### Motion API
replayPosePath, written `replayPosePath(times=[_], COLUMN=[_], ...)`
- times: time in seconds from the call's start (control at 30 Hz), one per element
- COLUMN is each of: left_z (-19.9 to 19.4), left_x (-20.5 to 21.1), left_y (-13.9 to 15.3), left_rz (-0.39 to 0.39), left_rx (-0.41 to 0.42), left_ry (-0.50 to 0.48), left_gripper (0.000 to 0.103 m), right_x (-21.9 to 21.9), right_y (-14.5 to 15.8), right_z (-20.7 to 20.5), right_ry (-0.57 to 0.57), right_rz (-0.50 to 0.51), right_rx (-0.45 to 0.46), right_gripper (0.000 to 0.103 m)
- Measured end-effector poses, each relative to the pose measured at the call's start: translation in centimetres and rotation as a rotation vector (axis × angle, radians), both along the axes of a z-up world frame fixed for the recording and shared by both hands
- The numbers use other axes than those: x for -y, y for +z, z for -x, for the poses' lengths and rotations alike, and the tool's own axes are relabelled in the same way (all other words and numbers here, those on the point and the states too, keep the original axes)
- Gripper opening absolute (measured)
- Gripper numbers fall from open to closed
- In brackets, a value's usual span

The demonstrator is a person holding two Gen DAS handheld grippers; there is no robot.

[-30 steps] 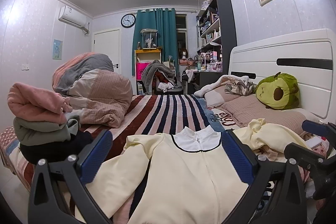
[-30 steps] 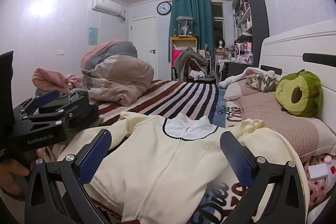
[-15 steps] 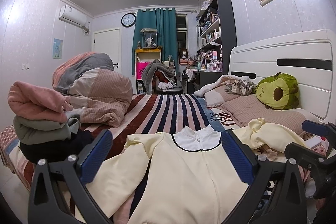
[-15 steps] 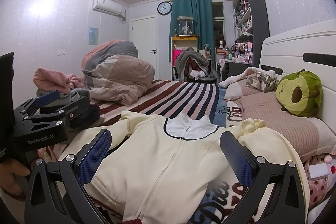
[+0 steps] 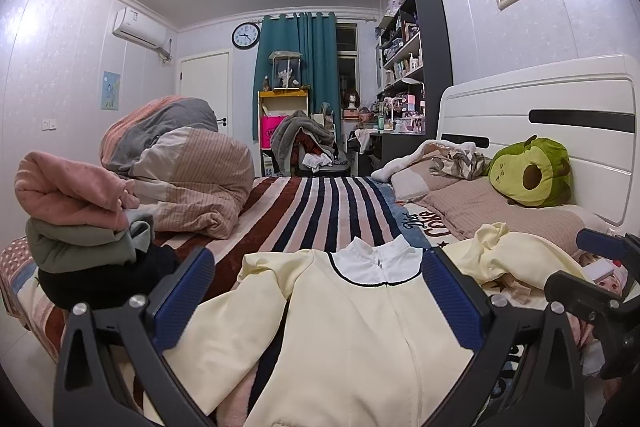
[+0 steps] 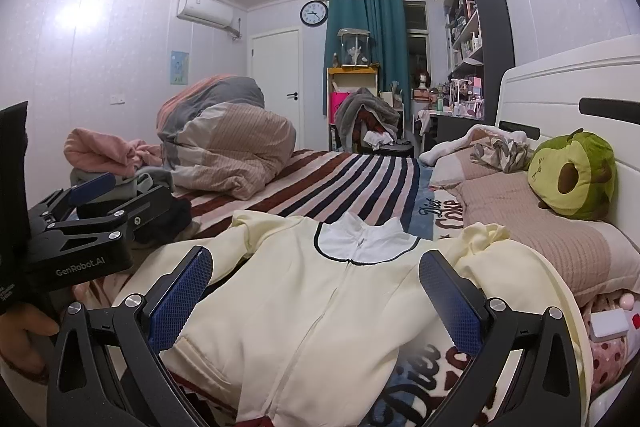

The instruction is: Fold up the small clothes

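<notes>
While we hover over cream jacket point(image 5: 360, 339) — laid front-up on striped bedspread point(image 5: 320, 211), zip closed, sleeves out to sides — nothing has changed over last second. Left gripper point(image 5: 318, 299) spread wide, empty; right gripper point(image 6: 316, 299) same, also empty. Fold not started, we judge; next we pick sleeve — bunched right one needs smoothing first.

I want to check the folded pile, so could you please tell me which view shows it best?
The left wrist view: the pile sits close and unobstructed, pink on grey on black. In the right wrist view it is farther off and partly hidden behind the left gripper.
</notes>
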State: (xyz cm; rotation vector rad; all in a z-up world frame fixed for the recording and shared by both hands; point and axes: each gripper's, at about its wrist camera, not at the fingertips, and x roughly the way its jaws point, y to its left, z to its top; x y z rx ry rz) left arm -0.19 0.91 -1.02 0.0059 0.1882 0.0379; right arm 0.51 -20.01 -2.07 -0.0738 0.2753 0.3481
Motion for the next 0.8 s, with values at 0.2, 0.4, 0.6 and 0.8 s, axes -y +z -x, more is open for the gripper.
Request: replayPosePath(times=[0.2, 0.4, 0.6, 0.8], left_z=[-0.05, -0.08, -0.31, -0.80], left_x=[-0.16, -0.18, -0.42, -0.61], left_y=[-0.21, -0.28, -0.48, -0.52], left_rz=[-0.001, -0.004, -0.006, -0.015], left_rx=[-0.006, -0.008, -0.016, -0.027], left_ry=[0.002, 0.005, 0.008, 0.020], left_gripper=[0.102, 0.102, 0.102, 0.102], right_x=[-0.44, -0.29, -0.30, -0.57], right_y=[-0.38, -0.26, -0.27, -0.59], right_z=[-0.23, -0.24, -0.27, -0.40], right_ry=[0.000, 0.001, 0.002, 0.003], right_rz=[-0.001, -0.001, -0.002, 0.000], right_rx=[-0.002, -0.004, -0.005, -0.008], right_gripper=[0.102, 0.102, 0.102, 0.102])
